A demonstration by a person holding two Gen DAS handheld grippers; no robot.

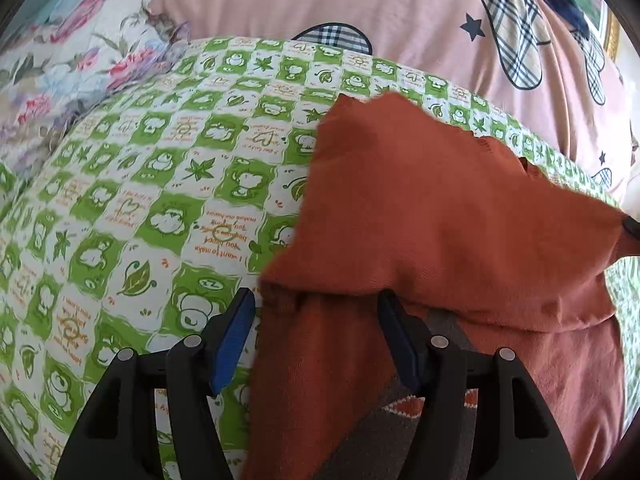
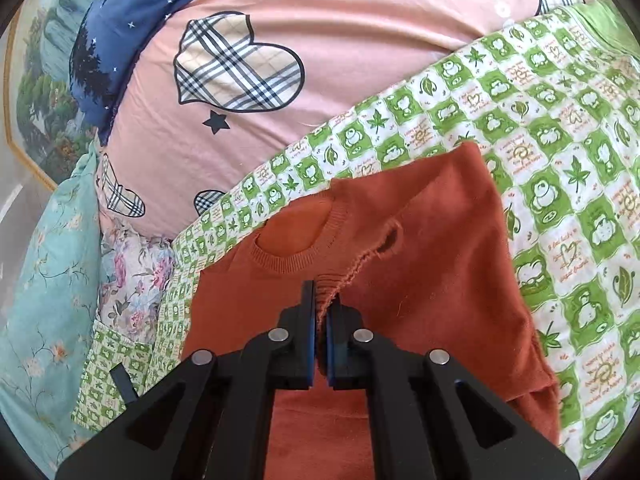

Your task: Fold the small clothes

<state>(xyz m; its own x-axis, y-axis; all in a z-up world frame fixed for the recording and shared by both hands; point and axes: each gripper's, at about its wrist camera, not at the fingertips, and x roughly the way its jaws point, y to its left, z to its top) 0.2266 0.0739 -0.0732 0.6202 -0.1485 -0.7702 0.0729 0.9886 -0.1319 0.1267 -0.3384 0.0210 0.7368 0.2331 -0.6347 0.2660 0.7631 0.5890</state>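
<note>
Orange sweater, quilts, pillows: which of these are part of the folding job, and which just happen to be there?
Part of the job:
orange sweater
right hand-held gripper, shut on the sweater's edge
left hand-held gripper, open over the sweater

Just lying about:
green checked sheet
pink heart-print quilt
floral fabric
blue starry fabric
teal floral fabric

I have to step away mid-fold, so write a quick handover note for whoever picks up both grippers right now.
Left gripper: jaws open, hovering at the sweater's near edge, holding nothing.
Right gripper: jaws shut on a seam of the orange sweater, just below the collar.
The sweater lies on the green checked blanket, one part already folded over the body.
Left to do: lay down the pinched edge, finish the remaining folds, smooth it flat.
</note>
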